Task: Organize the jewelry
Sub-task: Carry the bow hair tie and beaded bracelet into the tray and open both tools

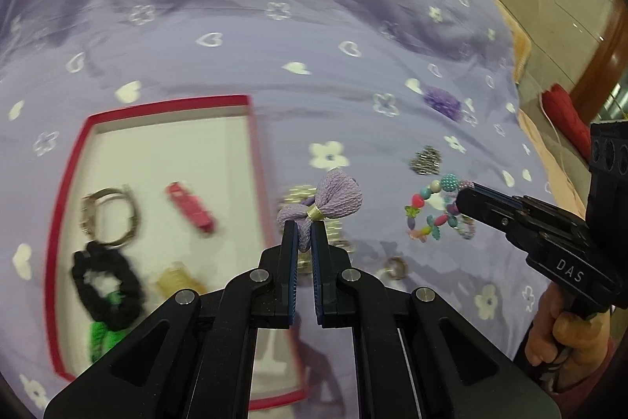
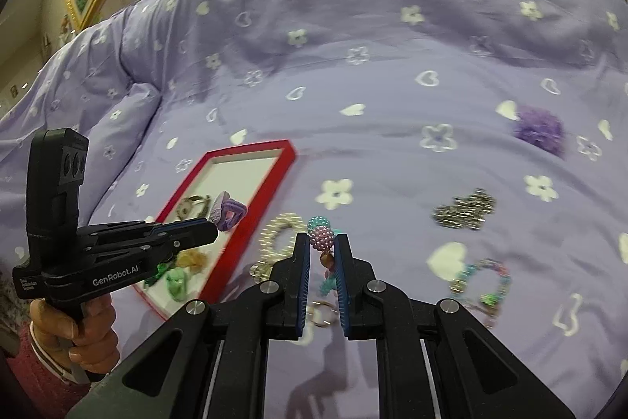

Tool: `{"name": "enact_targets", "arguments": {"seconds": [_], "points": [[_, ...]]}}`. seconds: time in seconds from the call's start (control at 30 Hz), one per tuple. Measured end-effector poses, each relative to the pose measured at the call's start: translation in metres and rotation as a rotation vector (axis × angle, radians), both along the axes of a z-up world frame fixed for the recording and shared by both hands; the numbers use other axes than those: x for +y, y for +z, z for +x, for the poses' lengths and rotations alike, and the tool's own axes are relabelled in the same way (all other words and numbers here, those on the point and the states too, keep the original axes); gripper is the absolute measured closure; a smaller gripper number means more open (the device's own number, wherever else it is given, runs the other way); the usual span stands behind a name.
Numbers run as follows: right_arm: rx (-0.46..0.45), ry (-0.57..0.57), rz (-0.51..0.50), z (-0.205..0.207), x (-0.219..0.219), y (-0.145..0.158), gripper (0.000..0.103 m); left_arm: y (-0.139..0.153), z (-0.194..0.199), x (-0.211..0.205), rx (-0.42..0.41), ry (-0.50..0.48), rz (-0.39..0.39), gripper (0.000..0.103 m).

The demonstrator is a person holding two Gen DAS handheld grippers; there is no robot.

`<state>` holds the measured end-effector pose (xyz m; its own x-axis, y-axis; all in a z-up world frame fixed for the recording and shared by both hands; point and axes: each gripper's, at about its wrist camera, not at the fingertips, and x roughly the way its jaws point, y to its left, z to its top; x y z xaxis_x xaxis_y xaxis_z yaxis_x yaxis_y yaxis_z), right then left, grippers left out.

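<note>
Left hand-held gripper (image 1: pixel 304 228), clamped on bow (image 1: pixel 322 205), nears box (image 1: pixel 251 144) rim; right hand-held gripper (image 2: pixel 322 242), farther, grips bracelet (image 2: pixel 322 234).

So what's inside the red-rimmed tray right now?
Inside the red-rimmed tray: a metal bangle, a pink clip, a black scrunchie, something green and a blurred gold piece. The left tongs cover its near right corner.

The right tool (image 1: pixel 465 199) carries white letters on its black body — "DAS". The left tool (image 2: pixel 210 228) reads "GenRobot.AI" along its side.
</note>
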<state>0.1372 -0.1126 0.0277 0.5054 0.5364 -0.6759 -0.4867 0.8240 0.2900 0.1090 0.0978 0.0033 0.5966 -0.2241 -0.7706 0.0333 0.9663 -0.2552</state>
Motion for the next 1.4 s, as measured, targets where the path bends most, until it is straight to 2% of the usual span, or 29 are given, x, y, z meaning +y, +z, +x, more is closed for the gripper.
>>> {"name": "enact_targets", "arguments": {"seconds": [0.33,0.67,1.1,1.27,1.4], "points": [[0.011,0.089,0.047,0.004,0.056,0.002,0.091,-0.004,-0.015,0.069,0.003,0.138,0.001,0.097],[0.027,0.183,0.081,0.004,0.109,-0.002,0.091,-0.015,-0.025,0.114,0.027,0.227,0.005,0.097],[0.084,0.265,0.039,0.012,0.17,-0.036,0.091,-0.042,-0.017,0.143,0.084,0.28,0.075,0.097],[0.102,0.25,-0.012,0.023,0.176,-0.053,0.091,-0.056,-0.008,0.141,0.115,0.277,0.119,0.097],[0.098,0.243,-0.043,0.027,0.179,-0.059,0.091,-0.062,-0.004,0.139,0.128,0.271,0.122,0.097]]}}
